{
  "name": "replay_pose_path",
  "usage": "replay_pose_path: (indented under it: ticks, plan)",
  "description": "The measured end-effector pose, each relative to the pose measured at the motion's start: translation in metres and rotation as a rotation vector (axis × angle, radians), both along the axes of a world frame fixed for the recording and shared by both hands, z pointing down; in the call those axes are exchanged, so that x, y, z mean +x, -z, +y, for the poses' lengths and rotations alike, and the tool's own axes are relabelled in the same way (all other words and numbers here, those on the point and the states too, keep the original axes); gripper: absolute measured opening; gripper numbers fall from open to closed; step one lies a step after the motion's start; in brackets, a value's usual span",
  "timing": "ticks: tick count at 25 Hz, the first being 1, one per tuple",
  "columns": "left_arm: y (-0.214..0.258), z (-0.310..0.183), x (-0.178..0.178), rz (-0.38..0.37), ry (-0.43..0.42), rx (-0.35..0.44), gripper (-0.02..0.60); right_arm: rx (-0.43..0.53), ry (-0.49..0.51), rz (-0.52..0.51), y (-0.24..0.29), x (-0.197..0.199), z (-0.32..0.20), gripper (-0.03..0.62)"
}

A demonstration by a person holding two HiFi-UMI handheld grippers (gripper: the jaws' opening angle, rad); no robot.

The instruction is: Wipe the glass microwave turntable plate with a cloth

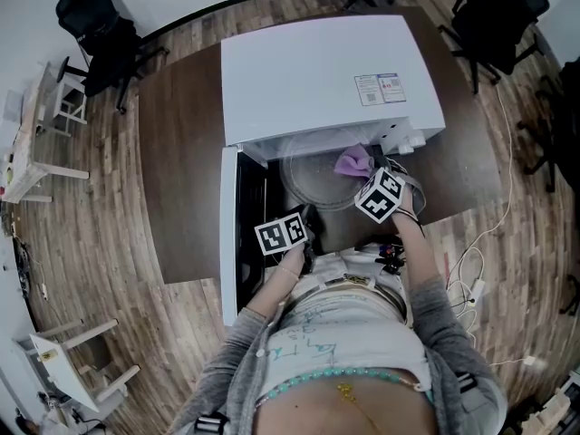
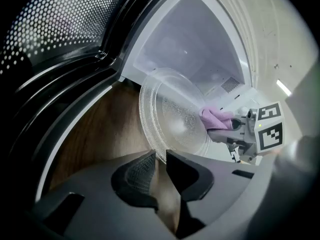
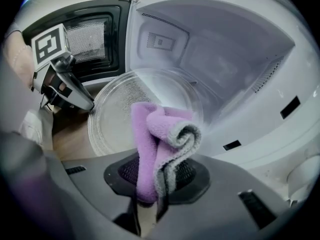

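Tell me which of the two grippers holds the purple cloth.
The right gripper: the folded purple cloth is pinched between its jaws. The left gripper has no cloth; its jaws clamp the rim of the glass plate.

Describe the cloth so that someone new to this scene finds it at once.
Find the white microwave oven with its door open; a round clear glass turntable plate sticks out of its mouth. Over that plate, the right claw pinches a folded purple fuzzy cloth with a grey edge, the only soft, coloured thing there.
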State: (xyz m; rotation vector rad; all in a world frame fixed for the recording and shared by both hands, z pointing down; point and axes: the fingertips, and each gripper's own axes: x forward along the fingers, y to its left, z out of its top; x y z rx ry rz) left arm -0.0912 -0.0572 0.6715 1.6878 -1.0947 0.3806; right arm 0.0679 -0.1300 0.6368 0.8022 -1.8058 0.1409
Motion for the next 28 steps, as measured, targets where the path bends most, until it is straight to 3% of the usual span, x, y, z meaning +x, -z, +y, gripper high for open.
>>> replay_pose_path:
  ticks: [9,28]
  plan:
    - [0.0,0.0,-0.001,0.006,0.007,0.001,0.078,-0.055,0.043,0.004,-0.008,-0.003,0.022,0.114]
    - [-0.001,-0.001,0.0,0.009,0.019,0.006,0.077,-0.185,0.267,0.044,-0.023,-0.051,0.06,0.114]
